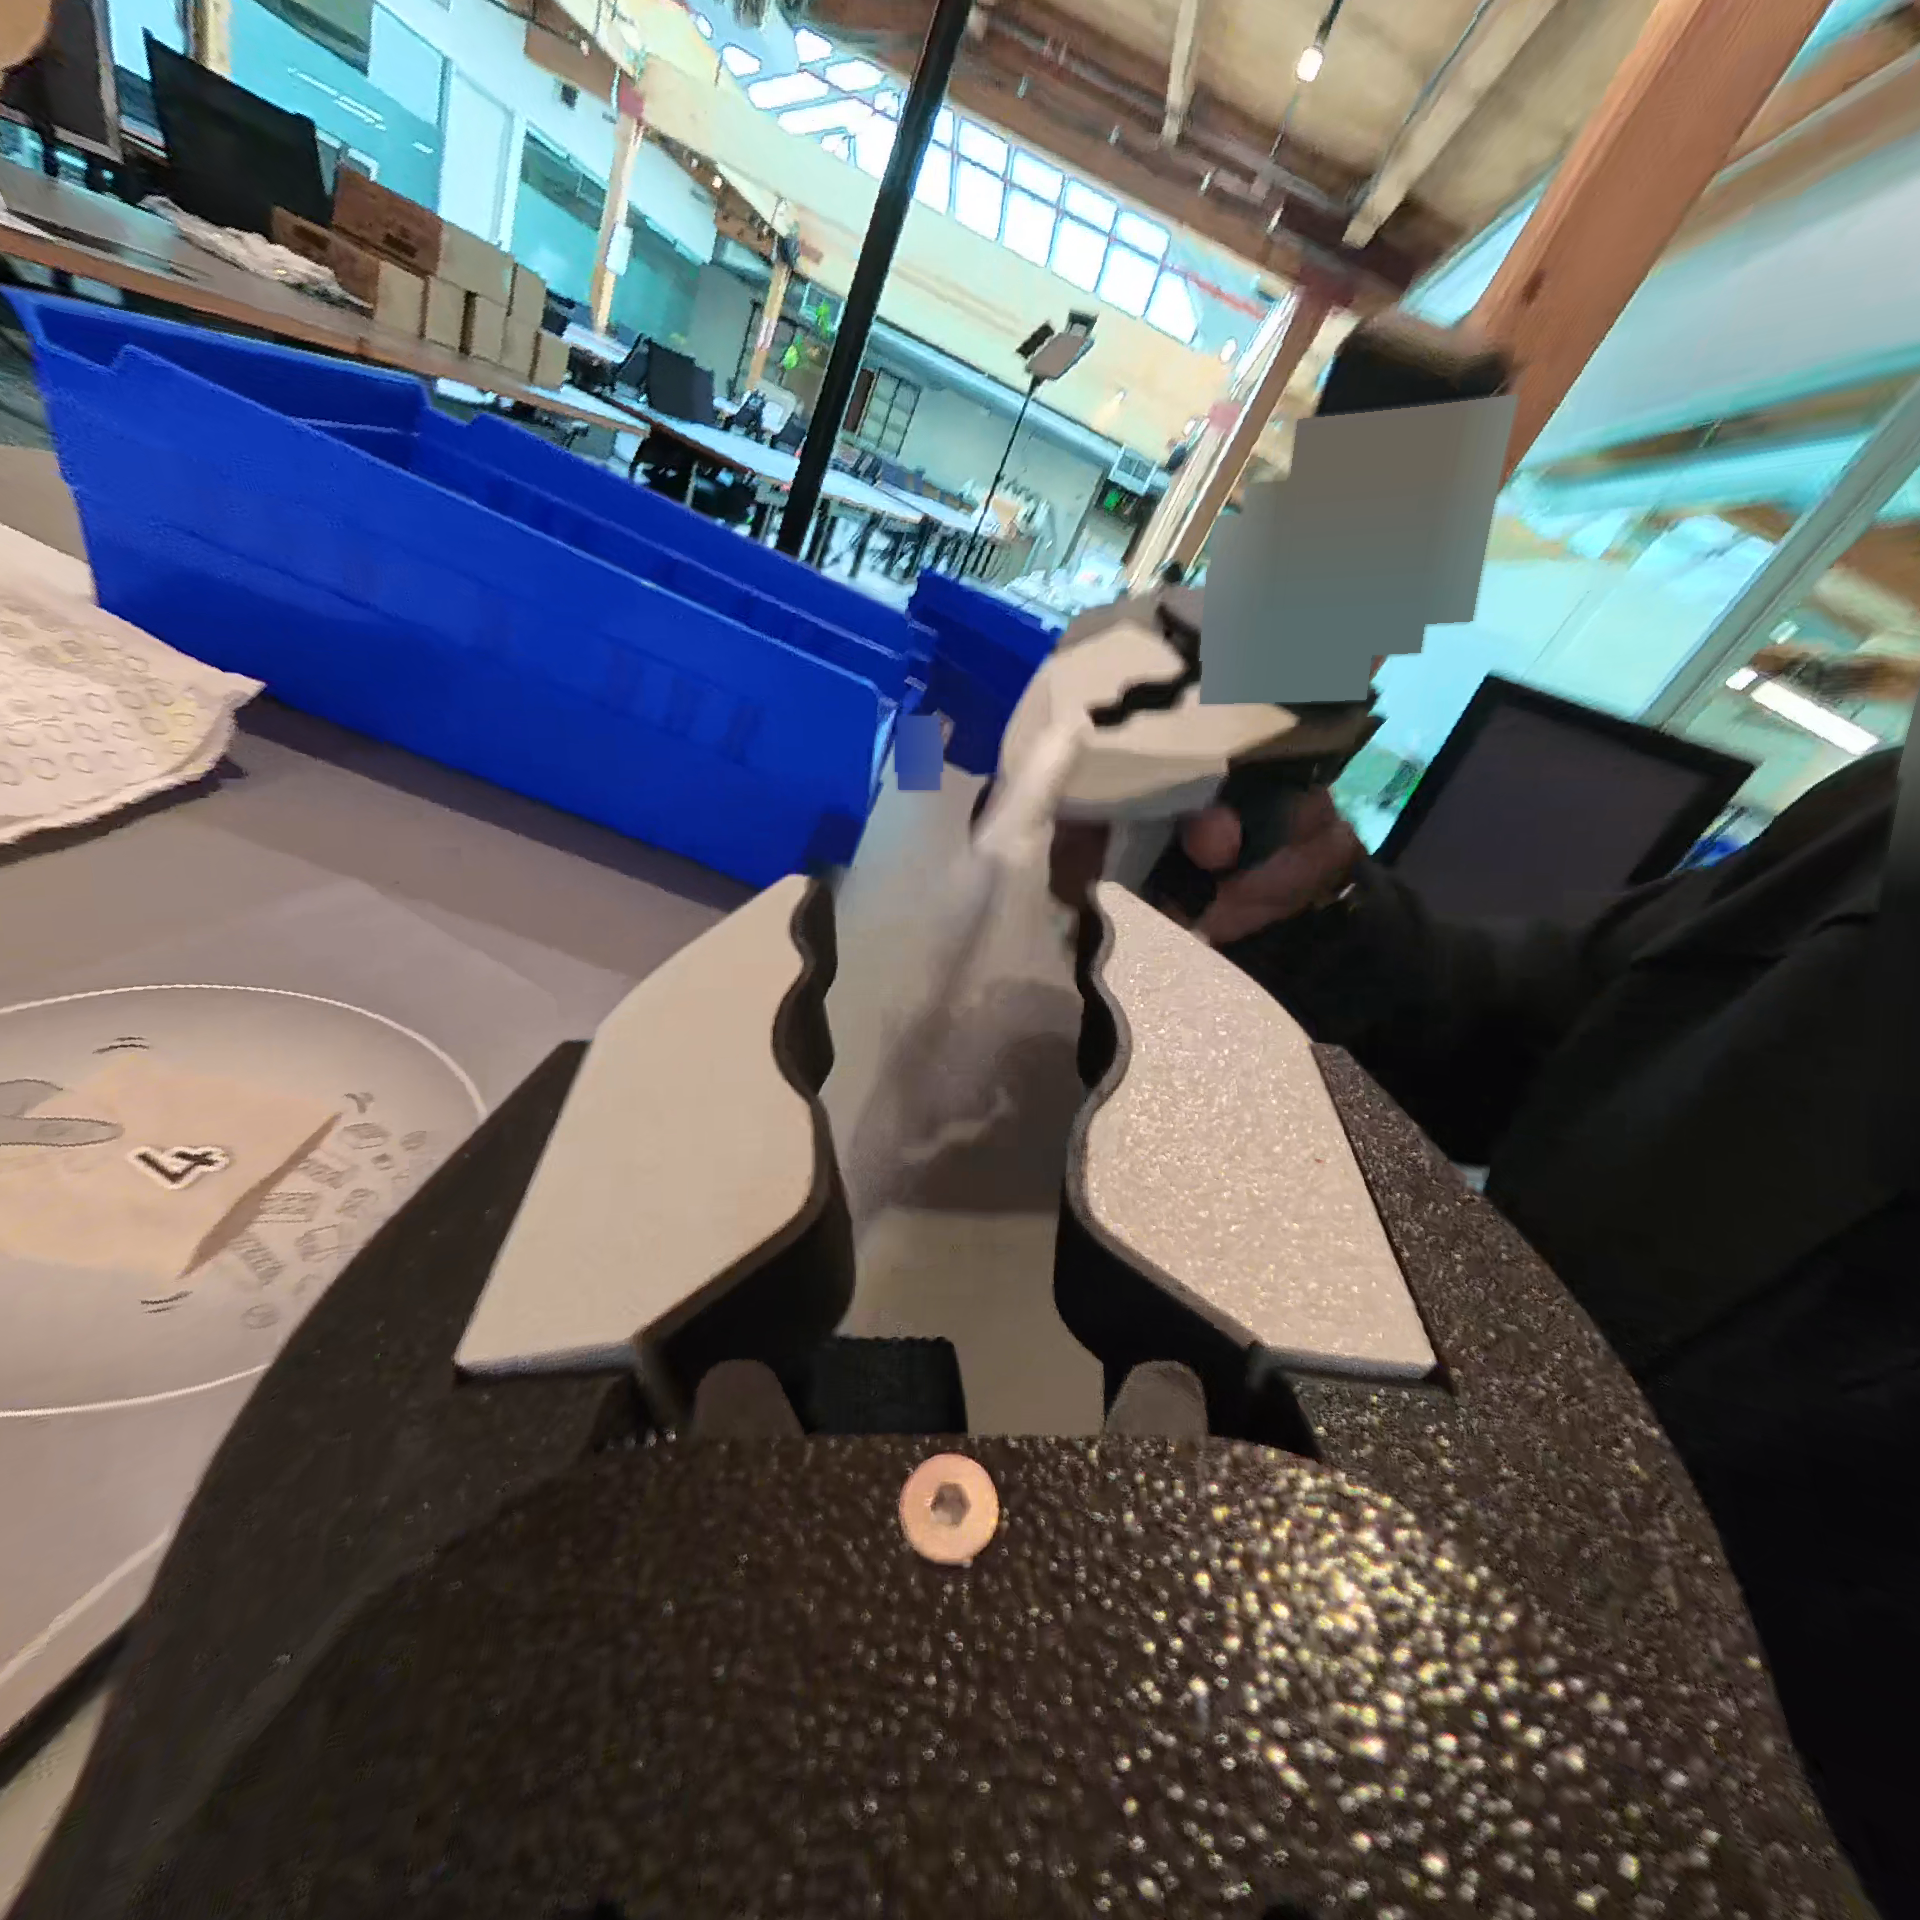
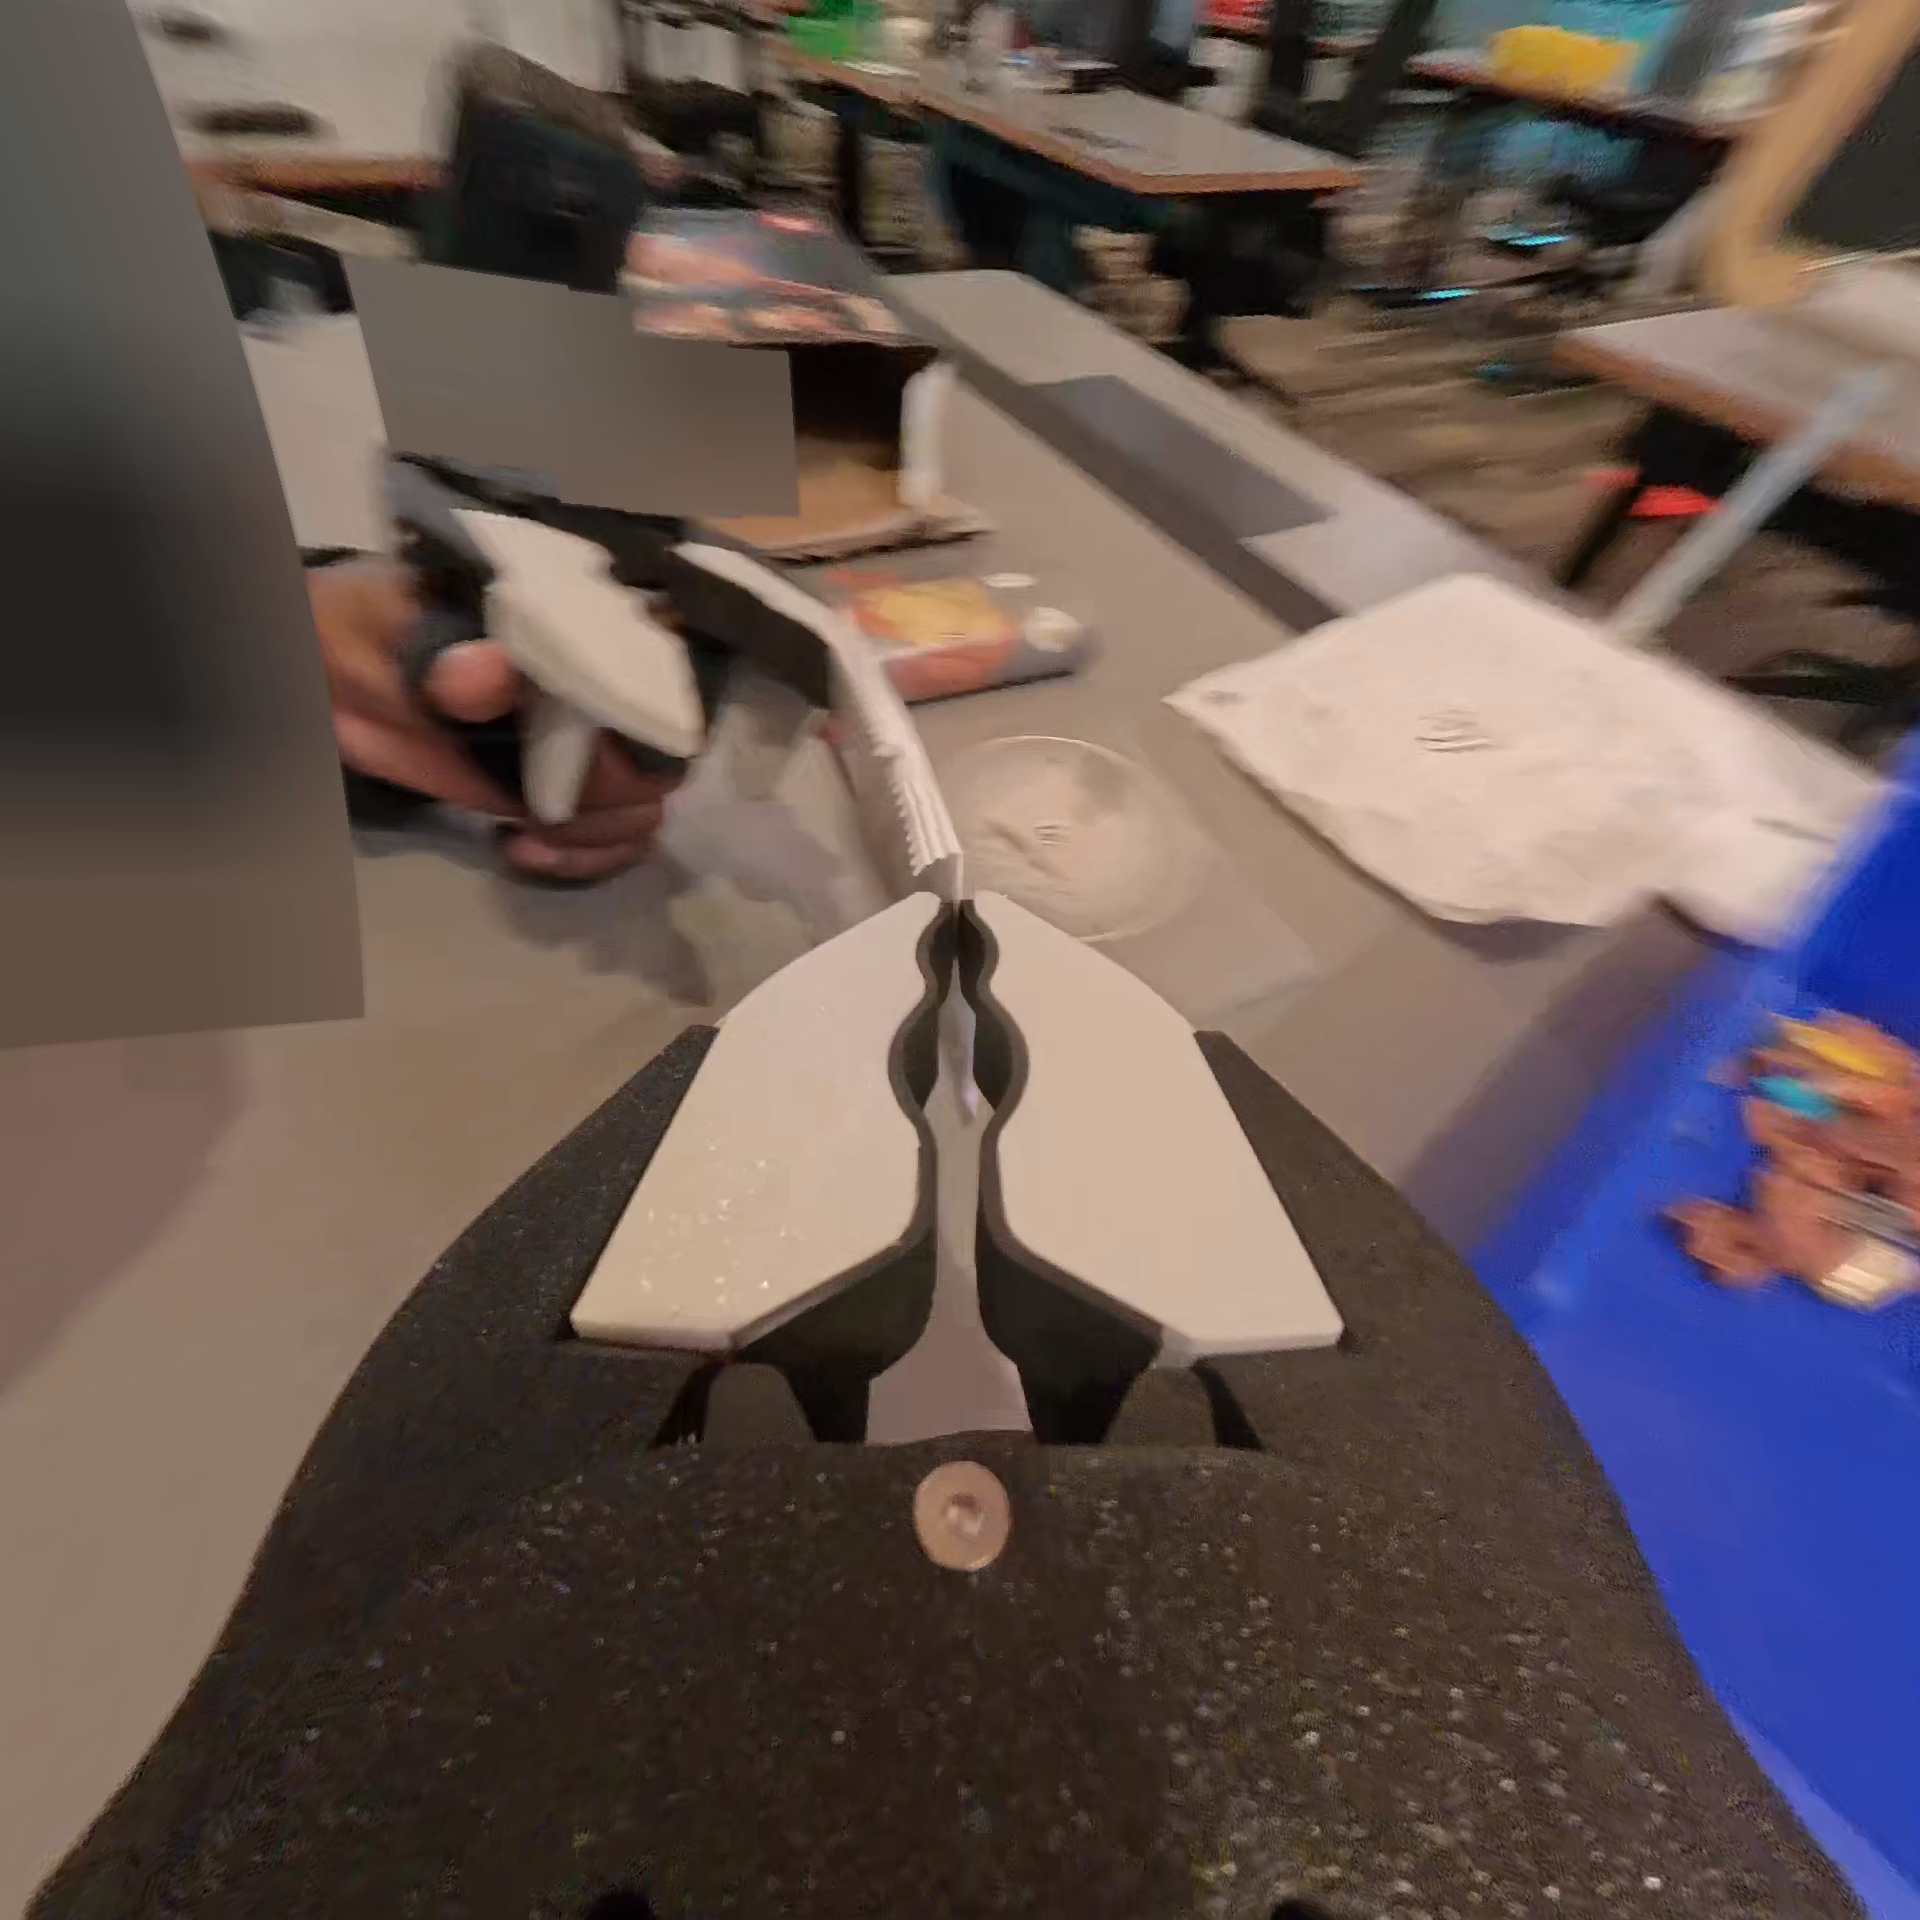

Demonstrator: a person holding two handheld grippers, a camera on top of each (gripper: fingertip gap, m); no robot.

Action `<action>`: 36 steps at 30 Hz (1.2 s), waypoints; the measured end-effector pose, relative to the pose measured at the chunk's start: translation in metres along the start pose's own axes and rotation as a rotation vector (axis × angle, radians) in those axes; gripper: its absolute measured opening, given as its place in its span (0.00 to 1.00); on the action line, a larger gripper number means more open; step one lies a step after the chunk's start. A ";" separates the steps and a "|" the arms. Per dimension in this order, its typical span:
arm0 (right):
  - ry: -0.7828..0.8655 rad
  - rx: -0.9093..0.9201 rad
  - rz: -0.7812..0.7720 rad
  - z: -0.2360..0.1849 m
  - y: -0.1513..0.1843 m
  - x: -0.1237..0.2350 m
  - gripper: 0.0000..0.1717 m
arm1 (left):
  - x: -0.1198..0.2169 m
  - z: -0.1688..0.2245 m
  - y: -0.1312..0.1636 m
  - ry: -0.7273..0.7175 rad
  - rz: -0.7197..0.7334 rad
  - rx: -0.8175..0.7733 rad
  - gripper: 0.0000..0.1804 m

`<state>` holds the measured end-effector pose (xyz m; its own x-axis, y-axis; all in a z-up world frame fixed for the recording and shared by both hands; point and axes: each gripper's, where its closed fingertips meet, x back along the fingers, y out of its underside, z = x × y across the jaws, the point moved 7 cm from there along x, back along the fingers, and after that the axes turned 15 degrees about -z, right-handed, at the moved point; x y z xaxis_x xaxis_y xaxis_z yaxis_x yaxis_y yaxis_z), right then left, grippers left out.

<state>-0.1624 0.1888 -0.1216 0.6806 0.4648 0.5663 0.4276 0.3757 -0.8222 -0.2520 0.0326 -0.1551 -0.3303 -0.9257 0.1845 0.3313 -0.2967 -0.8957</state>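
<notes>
Two tongs share one white packet (image 2: 902,790). The right tongs (image 2: 956,914) pinch its end tight. The left tongs (image 1: 956,925) gape wide, packet between them. One clear dish (image 2: 1081,831) and one paper towel (image 2: 1507,748) lie on the counter (image 2: 312,1195), with bare room nearby. Blue bins (image 1: 468,623) line the far edge.

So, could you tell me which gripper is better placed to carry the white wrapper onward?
Probably the right gripper: its fingers are shut on the wrapper. The left gripper is open, the wrapper merely passing between its fingers.
</notes>
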 end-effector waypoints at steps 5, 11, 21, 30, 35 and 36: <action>-0.084 0.061 -0.095 -0.017 0.001 -0.001 0.00 | -0.003 0.003 0.001 -0.132 -0.110 -0.165 0.29; -0.274 -0.045 -0.121 -0.019 0.008 -0.008 0.00 | -0.007 0.019 0.000 -0.237 -0.185 -0.472 0.29; -0.374 -0.041 -0.164 -0.028 0.015 -0.021 0.00 | -0.016 0.039 0.016 -0.334 -0.323 -0.867 0.11; -0.312 -0.057 -0.127 -0.018 0.014 -0.020 0.10 | -0.010 0.024 0.006 -0.247 -0.236 -0.387 0.01; -0.283 -0.123 -0.043 -0.011 0.007 -0.014 0.15 | 0.014 0.005 -0.010 -0.017 0.130 0.054 0.01; -0.295 -0.135 -0.019 -0.011 0.006 -0.014 0.15 | 0.015 0.003 -0.010 0.012 0.169 0.091 0.01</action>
<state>-0.1624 0.1757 -0.1348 0.4785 0.6782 0.5577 0.5268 0.2864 -0.8003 -0.2570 0.0209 -0.1424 -0.2735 -0.9614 0.0291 0.4615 -0.1577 -0.8730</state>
